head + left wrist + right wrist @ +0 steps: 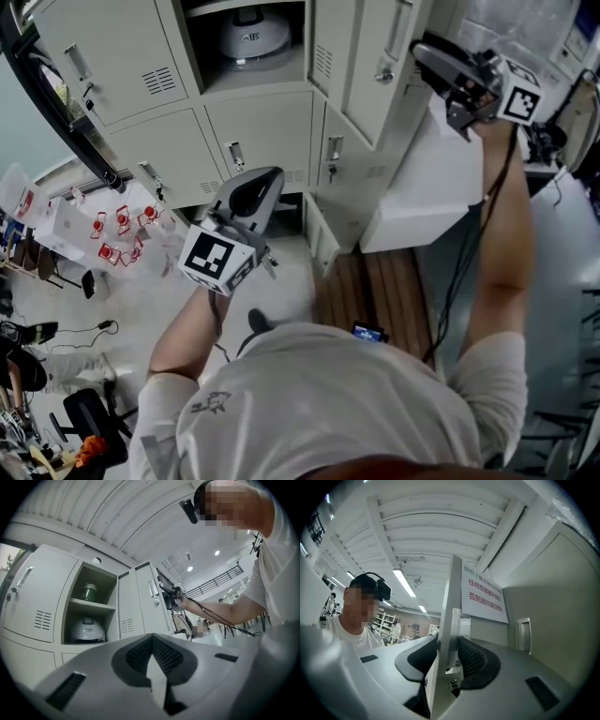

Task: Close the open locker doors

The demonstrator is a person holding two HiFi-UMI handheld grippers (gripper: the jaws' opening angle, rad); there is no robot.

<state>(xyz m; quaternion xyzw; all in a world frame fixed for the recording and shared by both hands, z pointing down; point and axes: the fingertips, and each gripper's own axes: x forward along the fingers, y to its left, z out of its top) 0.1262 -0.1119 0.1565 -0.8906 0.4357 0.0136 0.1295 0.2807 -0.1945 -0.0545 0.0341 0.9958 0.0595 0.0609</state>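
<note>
1. Left gripper [150, 637] is held low in front of the lockers, with the jaws drawn together and nothing between them. No door is touched by it.
2. Right gripper [448, 643] is up at the open door [370, 94]. The jaws are spread wide and the door's free edge is straddled by them. No firm clamp on the sheet can be made out, so this is read as a loose straddle, not a grip.
3. That door is swung well out from the locker front, just beside the open compartment [286, 73]. It is not yet shut.
4. A white helmet [247, 36] is seen inside the compartment, and nothing is across the opening.
5. Neighbouring doors are seen flush and shut: upper-left door [112, 56] and lower door [262, 131].
6. A low panel [321, 236] near the floor seems to stand out from the front. This cannot be confirmed.
7. Status, as judged: closing is barely started. The straddled door is to be swung in and latched, and the low panel is to be checked.
</note>
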